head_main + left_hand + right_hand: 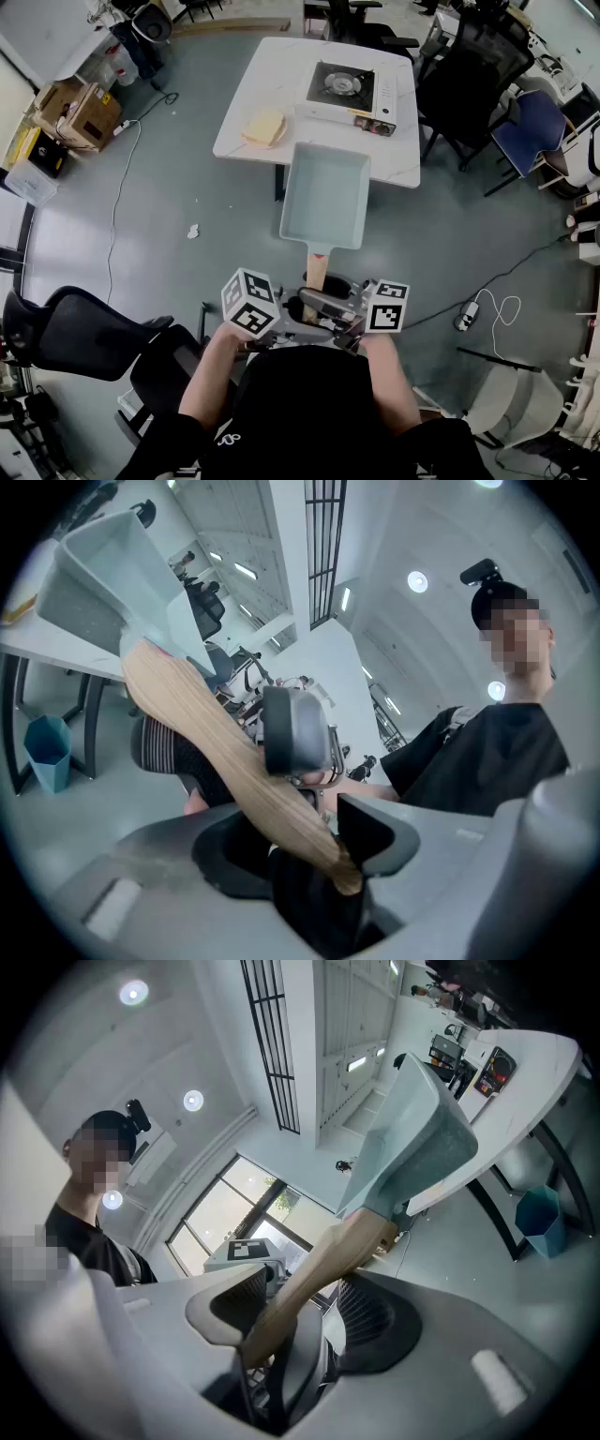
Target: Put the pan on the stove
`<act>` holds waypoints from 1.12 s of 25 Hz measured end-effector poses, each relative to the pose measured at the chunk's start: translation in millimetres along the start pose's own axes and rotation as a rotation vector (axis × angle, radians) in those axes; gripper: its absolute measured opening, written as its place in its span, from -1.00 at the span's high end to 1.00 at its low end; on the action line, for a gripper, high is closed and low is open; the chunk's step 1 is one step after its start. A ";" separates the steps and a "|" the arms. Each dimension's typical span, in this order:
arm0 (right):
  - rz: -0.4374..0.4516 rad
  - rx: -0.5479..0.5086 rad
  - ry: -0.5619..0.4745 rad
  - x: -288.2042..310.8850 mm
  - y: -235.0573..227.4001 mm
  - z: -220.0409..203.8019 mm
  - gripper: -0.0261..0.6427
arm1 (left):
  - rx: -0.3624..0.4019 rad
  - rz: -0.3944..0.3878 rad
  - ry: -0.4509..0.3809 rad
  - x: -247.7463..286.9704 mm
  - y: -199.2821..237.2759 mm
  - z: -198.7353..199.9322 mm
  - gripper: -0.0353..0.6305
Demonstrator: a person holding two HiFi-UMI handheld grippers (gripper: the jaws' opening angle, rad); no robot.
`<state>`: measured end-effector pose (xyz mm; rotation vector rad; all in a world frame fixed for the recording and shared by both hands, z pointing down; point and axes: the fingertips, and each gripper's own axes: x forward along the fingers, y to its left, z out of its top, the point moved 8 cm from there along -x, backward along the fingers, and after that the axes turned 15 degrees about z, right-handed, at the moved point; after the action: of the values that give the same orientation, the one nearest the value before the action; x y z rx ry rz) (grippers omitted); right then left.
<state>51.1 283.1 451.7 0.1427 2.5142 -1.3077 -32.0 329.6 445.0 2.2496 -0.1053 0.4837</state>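
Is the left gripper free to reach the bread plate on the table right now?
Probably not: the left gripper and right gripper both clamp the pan by its wooden handle, so letting go risks dropping it.

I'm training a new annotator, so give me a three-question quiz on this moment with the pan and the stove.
1. True or false: the pan already sits on the stove.
2. What holds the pan's wooden handle? A) one gripper B) both grippers C) a bare hand
3. Fill in: beside the stove on the white table, a plate carries ____.

Key
1. False: the pan is held in the air, short of the table.
2. B: the left gripper and the right gripper each have the handle between their jaws.
3. Bread.
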 end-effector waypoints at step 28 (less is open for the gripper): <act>-0.036 -0.046 -0.062 12.4 15.0 -23.4 0.20 | 0.056 -0.041 0.033 -13.7 -10.8 -19.1 0.27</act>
<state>37.6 310.2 448.8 0.0460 2.5040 -1.2468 -48.1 349.8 443.5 2.2927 -0.0289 0.5076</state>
